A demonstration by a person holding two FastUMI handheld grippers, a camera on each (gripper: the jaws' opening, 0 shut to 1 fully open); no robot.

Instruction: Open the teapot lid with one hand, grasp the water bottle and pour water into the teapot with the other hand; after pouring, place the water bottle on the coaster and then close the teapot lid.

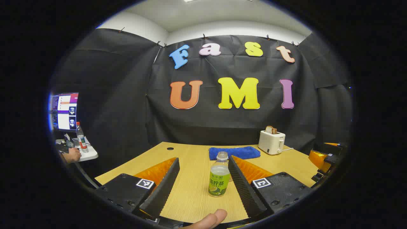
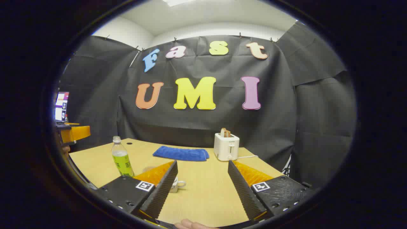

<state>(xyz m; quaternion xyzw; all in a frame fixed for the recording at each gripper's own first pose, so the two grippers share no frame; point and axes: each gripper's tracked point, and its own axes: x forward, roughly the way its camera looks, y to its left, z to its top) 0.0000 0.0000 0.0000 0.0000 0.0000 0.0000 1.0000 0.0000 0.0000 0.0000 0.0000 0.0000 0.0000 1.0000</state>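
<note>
The left gripper [image 1: 203, 181], jaws released, frames the clear plastic bottle of green drink [image 1: 219, 176] standing on the wooden counter [image 1: 190, 197], lined up for grasping. The right gripper [image 2: 202, 184], likewise spread, hovers beside a small white teapot [image 2: 175, 184], partly hidden

The table [image 1: 190, 190] is showing a pale wood-grain top with fine straight lines and a smooth, low-sheen finish. The water bottle [image 1: 219, 178] is looking like clear, glossy plastic, wrapped in a slick printed label, with a see-through cap. The towel [image 1: 234, 152] is lying soft and fuzzy, a matt, plush cloth. The toaster [image 1: 272, 142] is wearing a smooth, slightly shiny plastic shell, and the bread slice [image 1: 271, 129] in it is looking rough and crusty. The left gripper [image 1: 203, 184] is showing ridged, matt inner faces on its fingers and a grainy matt plastic body. The teapot [image 2: 175, 185] is looking smooth and glossy.
</note>
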